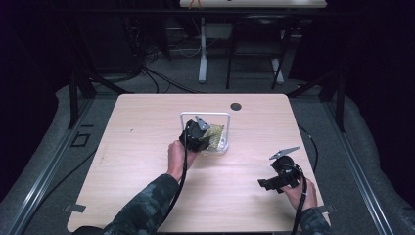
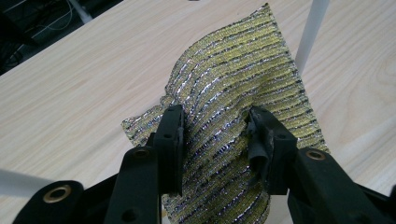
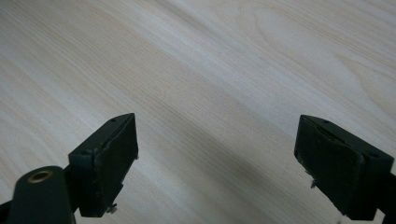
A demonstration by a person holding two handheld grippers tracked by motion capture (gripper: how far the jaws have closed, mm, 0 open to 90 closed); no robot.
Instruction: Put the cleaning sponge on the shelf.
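A scouring pad [image 2: 233, 79] woven in yellow and silver stripes is pinched between the jaws of my left gripper [image 2: 215, 130], which is shut on it; the pad bulges and creases where the pads press in. In the high view the left gripper [image 1: 203, 135] holds the pad [image 1: 215, 133] inside a white wire frame [image 1: 205, 114] near the table's middle. My right gripper [image 1: 263, 184] rests low near the right front of the table, jaws pointing left. Its jaws [image 3: 217, 154] stand wide open over bare wood with nothing between them.
The frame's white rods [image 2: 312, 32] rise close beside the pad, and a clear tray [image 1: 222, 147] sits at its base. A black round grommet [image 1: 236, 106] lies behind the frame. The light wooden table [image 1: 147, 147] stands on a dark floor with cables and another desk beyond.
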